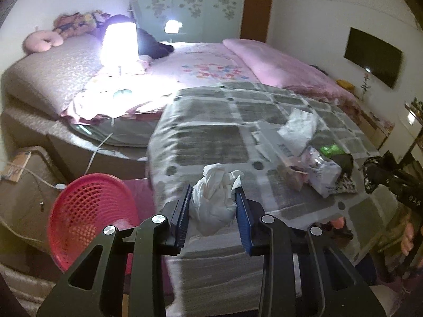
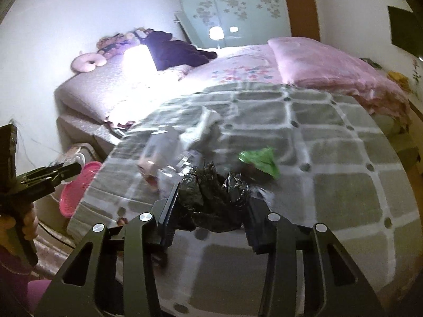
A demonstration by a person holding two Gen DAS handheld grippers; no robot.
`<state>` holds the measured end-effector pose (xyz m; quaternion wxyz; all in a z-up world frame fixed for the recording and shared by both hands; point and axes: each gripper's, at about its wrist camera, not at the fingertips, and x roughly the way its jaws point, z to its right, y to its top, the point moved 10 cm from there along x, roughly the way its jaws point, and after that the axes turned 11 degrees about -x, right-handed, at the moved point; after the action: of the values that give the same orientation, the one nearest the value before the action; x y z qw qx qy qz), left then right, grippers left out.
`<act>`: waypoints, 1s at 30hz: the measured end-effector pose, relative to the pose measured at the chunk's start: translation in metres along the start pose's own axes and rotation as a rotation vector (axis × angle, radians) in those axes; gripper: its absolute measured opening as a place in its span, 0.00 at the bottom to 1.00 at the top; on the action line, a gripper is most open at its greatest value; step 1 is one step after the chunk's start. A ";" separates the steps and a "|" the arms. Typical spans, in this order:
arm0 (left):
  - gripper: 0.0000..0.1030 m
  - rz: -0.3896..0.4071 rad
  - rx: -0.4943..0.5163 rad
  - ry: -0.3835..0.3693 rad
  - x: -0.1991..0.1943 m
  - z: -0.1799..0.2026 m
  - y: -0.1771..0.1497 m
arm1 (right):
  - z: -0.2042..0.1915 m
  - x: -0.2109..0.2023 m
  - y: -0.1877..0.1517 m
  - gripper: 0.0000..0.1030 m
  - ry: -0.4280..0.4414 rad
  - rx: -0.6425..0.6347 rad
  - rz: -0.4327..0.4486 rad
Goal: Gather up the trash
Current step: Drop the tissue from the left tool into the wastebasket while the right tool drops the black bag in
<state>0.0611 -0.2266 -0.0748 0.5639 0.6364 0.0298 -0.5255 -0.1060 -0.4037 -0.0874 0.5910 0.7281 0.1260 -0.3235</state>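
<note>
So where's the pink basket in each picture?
Left wrist view: the pink basket sits low on the left, beside the bed, just left of the left gripper.
Right wrist view: it shows small at the left edge, below the bed corner.
Shared landmark: the glowing lamp.

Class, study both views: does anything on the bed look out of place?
Yes. Loose litter sits on the checked blanket: a crumpled white bag, a green wrapper and packets. That is rubbish on bedding.
</note>
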 end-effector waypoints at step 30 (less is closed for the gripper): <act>0.30 0.082 -0.283 0.350 -0.045 -0.182 -0.012 | -0.230 0.085 0.063 0.41 0.345 -0.278 -0.085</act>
<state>0.1492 -0.0609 -0.0858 0.6547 0.6330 0.1746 -0.3743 0.0681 -0.2204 -0.0696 0.6413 0.6782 0.2989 -0.1984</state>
